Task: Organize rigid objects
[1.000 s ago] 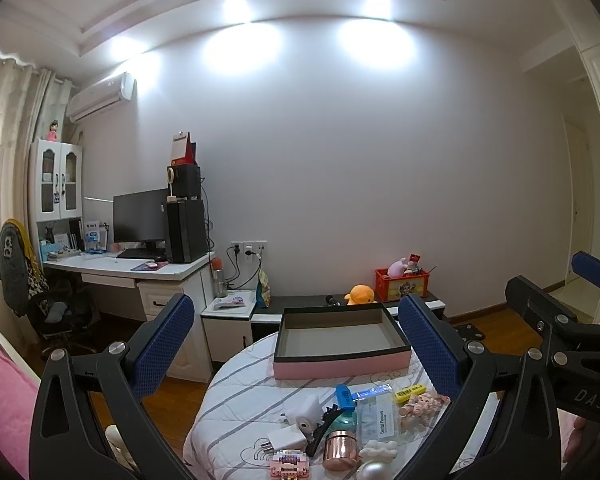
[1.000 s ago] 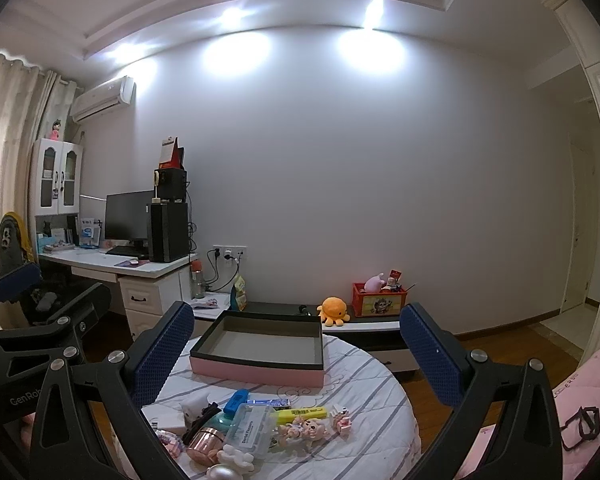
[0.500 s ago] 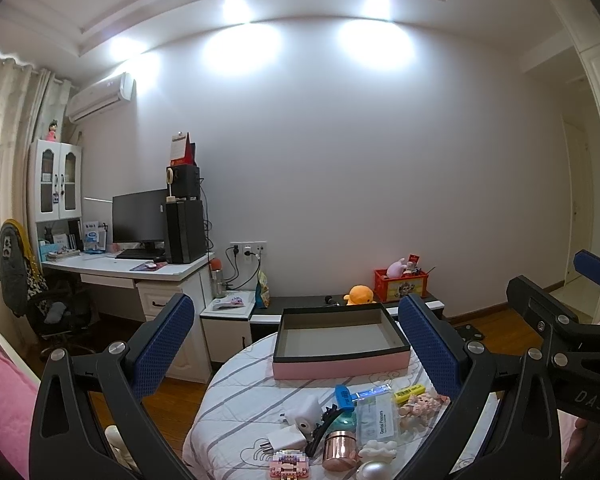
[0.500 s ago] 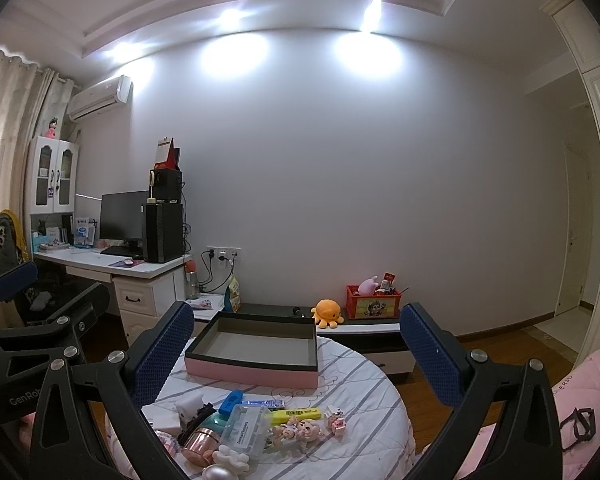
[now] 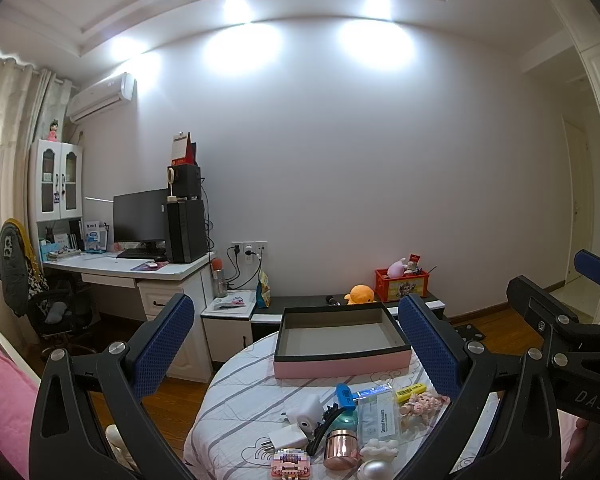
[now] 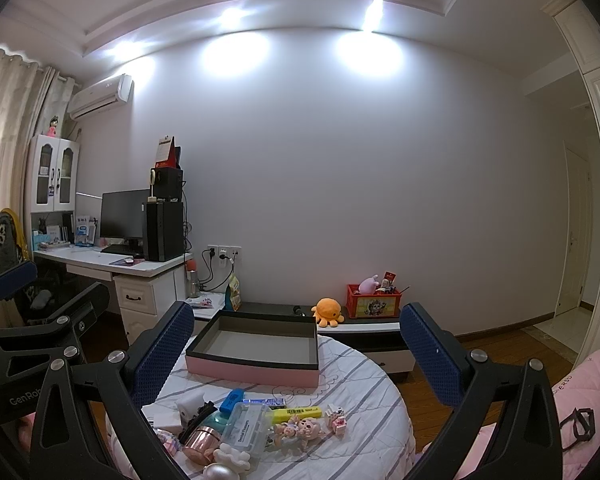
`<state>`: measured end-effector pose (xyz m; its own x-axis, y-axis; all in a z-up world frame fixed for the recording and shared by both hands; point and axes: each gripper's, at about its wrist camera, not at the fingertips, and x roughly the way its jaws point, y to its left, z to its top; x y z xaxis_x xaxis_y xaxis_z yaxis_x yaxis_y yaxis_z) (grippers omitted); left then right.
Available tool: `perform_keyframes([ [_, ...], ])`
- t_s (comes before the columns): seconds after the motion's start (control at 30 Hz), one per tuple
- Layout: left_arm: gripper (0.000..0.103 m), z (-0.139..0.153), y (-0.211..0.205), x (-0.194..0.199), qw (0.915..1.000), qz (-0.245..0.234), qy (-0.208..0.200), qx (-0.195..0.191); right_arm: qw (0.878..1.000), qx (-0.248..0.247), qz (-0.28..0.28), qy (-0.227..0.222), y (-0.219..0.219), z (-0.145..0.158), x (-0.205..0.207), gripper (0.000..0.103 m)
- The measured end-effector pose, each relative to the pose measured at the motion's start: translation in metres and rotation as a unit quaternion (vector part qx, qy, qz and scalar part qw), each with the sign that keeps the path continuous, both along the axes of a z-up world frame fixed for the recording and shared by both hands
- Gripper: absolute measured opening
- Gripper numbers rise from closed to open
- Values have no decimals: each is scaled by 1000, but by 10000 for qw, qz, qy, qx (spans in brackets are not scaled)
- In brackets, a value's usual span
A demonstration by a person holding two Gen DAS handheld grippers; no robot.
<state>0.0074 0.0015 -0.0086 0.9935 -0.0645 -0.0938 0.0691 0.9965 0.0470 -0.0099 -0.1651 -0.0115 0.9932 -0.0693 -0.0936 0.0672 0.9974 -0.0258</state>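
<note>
Grippers, left (image 5: 296,344) and right (image 6: 296,346), gape wide, holding nothing, above small objects (image 6: 256,424) lying just before the box (image 6: 256,356).

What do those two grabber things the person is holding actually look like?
Each tool is a black frame with silver bolts and two fingers faced with blue textured pads. The left tool carries "GenRob" lettering on its side, seen from the right camera; the right tool shows "DAS". No cables or sleeves show.

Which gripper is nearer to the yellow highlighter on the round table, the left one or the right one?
Right, by a small margin. The yellow highlighter lies between the open fingers of the right gripper, near centre. For the left gripper, it sits beside the right-hand finger.
</note>
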Motion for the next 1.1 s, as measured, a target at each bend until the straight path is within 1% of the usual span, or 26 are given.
perform_keyframes([
  [0.9,103,-6,5,-1,10000,18,-34,6,10000,-22,1,37,3,-6,-1,103],
  [1.0,103,-10,6,-1,10000,-59,41,24,9999,-48,0,91,3,-9,2,103],
  [1.1,103,-21,15,6,9996,-145,246,-8,9997,-52,-35,253,0,-16,8,103],
])
